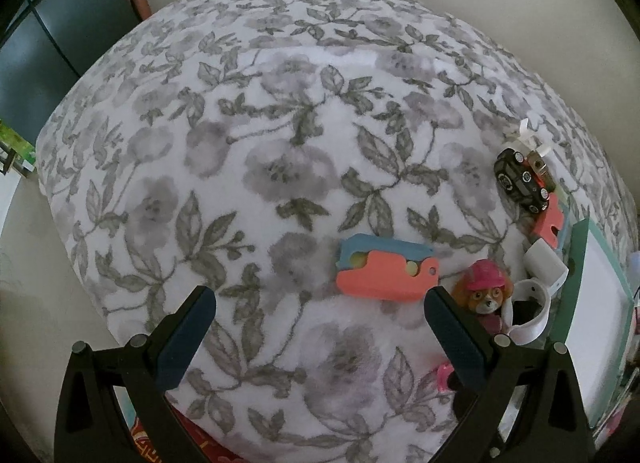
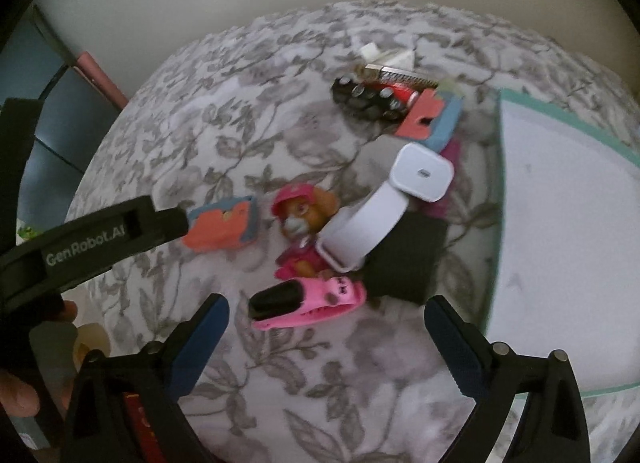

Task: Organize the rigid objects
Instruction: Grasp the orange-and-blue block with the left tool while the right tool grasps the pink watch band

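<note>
On the flowered blanket (image 1: 280, 123) lies a coral-and-blue toy piece (image 1: 384, 267), just ahead of my left gripper (image 1: 318, 299), which is open and holds nothing. To its right stands a puppy figure (image 1: 484, 295) in a pink helmet. In the right wrist view a pink wristband toy (image 2: 308, 301) lies just beyond my right gripper (image 2: 327, 307), whose jaws are open and apart from it. Behind it are the puppy figure (image 2: 300, 219), a white strap (image 2: 360, 223), a white charger (image 2: 422, 173) and a black block (image 2: 408, 259).
A teal-rimmed white tray (image 2: 560, 223) lies at the right. A black toy car (image 2: 372, 97) and a second coral-and-blue piece (image 2: 432, 119) sit at the back. A person's hand (image 2: 20, 395) shows at lower left. The blanket's edge drops off at the left.
</note>
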The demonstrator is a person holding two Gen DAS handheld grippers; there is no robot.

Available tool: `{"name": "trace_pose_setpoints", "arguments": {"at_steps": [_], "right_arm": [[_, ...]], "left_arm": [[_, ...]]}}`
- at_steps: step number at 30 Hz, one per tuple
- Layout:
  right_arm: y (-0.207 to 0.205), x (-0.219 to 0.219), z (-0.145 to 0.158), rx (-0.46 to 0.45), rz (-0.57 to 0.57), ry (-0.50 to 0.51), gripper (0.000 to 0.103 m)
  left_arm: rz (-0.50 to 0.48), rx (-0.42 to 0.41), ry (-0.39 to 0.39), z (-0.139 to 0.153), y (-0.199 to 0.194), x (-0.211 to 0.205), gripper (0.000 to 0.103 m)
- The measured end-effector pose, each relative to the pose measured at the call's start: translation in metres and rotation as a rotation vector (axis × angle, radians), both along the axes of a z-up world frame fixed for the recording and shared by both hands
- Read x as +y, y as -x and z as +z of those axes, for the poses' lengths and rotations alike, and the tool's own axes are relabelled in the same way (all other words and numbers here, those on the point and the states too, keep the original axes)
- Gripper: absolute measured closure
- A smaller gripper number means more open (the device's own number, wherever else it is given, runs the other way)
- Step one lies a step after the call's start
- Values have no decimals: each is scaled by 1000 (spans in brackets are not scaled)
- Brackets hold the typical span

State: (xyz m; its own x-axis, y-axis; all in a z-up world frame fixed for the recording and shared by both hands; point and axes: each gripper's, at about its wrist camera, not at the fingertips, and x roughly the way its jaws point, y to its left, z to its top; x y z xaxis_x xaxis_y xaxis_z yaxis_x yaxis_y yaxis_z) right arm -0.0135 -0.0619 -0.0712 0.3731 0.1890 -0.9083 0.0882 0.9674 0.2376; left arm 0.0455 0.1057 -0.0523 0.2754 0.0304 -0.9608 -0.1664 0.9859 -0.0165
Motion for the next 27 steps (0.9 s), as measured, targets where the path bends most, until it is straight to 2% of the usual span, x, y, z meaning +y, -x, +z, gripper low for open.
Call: {"name": "trace_pose_setpoints", "arguments": {"at_steps": [5,11,15,18,21,27], "right_arm": [[-7,5,-13,36,-20,-40,9],[-14,11,-16,35,-24,-14,10],[-12,8,-14,39,-24,9,18],[-10,2,-13,37,-40,-13,23],[-9,-4,-14,46,-58,-82,32],[-6,-8,-18,59,-60,-120,32]], "left_arm": [[-12,16,27,-7,-4,-3,0],[-44,16,40,-15,-11,-11,0],[-69,26,35,-24,-16,-15,0],[-92,17,25,-28,-19,-20,0],[-125,8,16,-31,-22,-26,0],[-176,11,0,-38,-24,-38,2]]}}
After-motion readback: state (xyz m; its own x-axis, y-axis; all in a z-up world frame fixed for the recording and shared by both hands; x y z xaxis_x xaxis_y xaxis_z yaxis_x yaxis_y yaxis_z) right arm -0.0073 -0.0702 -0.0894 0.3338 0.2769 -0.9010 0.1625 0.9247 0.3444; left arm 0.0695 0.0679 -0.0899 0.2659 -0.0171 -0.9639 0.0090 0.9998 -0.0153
